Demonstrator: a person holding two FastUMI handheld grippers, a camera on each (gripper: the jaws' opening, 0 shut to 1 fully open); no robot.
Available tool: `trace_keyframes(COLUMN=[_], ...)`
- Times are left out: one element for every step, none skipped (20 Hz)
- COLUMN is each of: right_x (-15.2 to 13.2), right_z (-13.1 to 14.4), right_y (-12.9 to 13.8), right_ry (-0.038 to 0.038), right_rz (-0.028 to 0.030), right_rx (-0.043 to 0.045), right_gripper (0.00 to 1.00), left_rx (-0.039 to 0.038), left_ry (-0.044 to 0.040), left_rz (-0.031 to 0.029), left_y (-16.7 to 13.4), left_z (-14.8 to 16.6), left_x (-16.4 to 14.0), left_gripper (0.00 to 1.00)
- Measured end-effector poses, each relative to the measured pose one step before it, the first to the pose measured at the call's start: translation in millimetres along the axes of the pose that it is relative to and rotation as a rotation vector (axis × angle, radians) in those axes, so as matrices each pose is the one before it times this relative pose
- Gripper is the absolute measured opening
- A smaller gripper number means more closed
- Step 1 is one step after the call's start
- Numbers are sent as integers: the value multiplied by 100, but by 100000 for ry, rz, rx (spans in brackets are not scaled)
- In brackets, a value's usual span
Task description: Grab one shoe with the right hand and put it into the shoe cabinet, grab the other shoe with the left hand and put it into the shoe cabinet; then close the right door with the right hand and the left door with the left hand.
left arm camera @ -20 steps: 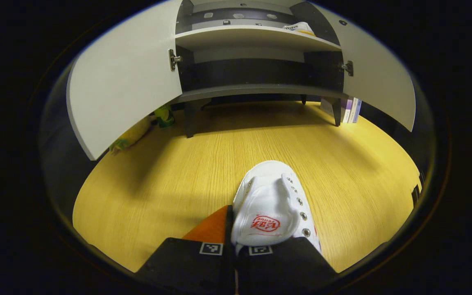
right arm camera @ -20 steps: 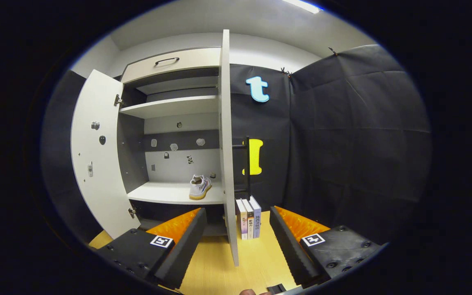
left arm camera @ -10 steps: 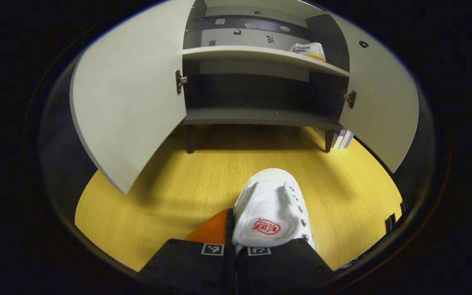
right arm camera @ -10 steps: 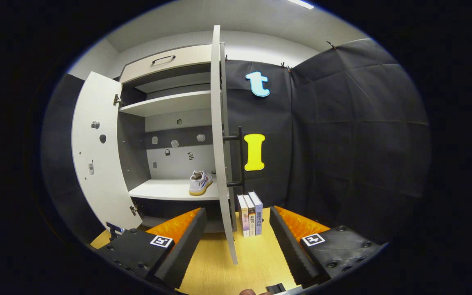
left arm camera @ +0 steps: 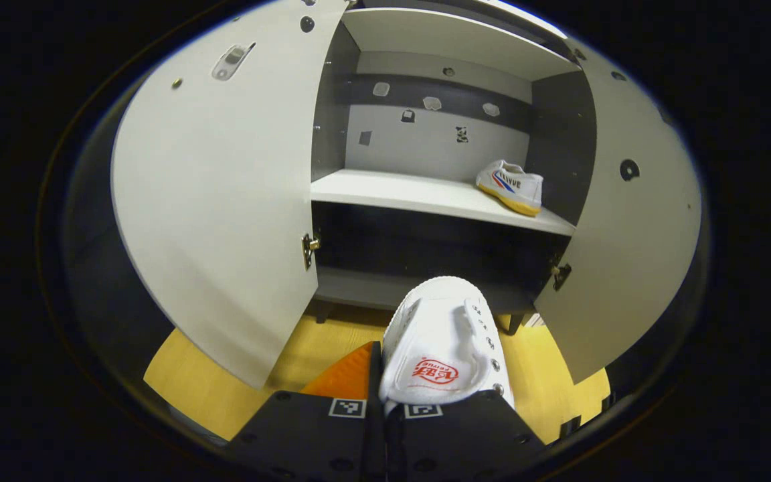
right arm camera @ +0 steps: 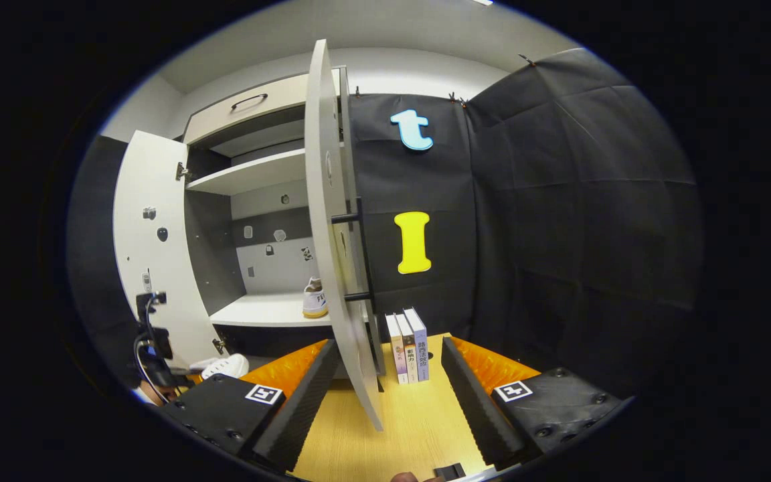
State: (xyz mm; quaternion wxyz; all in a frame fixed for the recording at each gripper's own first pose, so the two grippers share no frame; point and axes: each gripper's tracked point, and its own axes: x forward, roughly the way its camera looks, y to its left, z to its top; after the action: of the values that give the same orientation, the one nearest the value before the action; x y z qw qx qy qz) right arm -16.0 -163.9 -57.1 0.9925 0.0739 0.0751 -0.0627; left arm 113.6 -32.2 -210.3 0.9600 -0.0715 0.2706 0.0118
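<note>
— White shoe [left arm camera: 444, 348] is held tight by the left gripper [left arm camera: 385, 418], low in front of the shoe cabinet [left arm camera: 425, 194]. How should it be placed?
— It should be lifted to the shelf, left of the other shoe [left arm camera: 511, 187] already kept there. The right gripper [right arm camera: 385, 388] is wide open, with nothing held, near the right door [right arm camera: 332, 234]

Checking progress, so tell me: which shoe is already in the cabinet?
The striped shoe, resting on the shelf at its right end. The other shoe is clamped in the left gripper.
</note>
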Motion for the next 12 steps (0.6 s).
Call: trace_keyframes(right_x=[61, -91, 61, 98, -220, 24, 48, 69, 106, 179, 74, 174], right_z=[-51, 24, -33, -78, 198, -28, 0, 10, -99, 22, -10, 23], right_y=[-426, -481, -502, -544, -246, -518, -493, -555, -514, -468, -434, -385], right_ry=[115, 65, -35, 315, 279, 277, 120, 66, 139, 65, 200, -76], right_rz=[-262, -323, -396, -621, -504, -596, -523, -749, -455, -456, -441, -431], right_rx=[190, 393, 341, 239, 404, 550, 568, 394, 414, 525, 405, 409], right_gripper=[99, 98, 97, 97, 97, 97, 97, 98, 98, 98, 98, 98], left_rx=[-655, -601, 111, 413, 385, 69, -550, -346, 79, 456, 592, 1196], left_ry=[299, -607, -1340, -927, -1248, -1337, -1036, -1205, -1044, -694, -682, -224], left_rz=[734, 251, -31, 602, 636, 590, 774, 715, 922, 773, 759, 948], left_y=[-255, -329, -482, -297, -250, -370, -287, -253, -284, -325, -374, -264], left_z=[1532, 1733, 1659, 1670, 1550, 1698, 1493, 1497, 1499, 1465, 1134, 1196], left_x=[59, 256, 168, 253, 514, 616, 579, 531, 850, 953, 867, 1113], left_gripper=[7, 7, 7, 7, 7, 7, 7, 7, 7, 7, 7, 7])
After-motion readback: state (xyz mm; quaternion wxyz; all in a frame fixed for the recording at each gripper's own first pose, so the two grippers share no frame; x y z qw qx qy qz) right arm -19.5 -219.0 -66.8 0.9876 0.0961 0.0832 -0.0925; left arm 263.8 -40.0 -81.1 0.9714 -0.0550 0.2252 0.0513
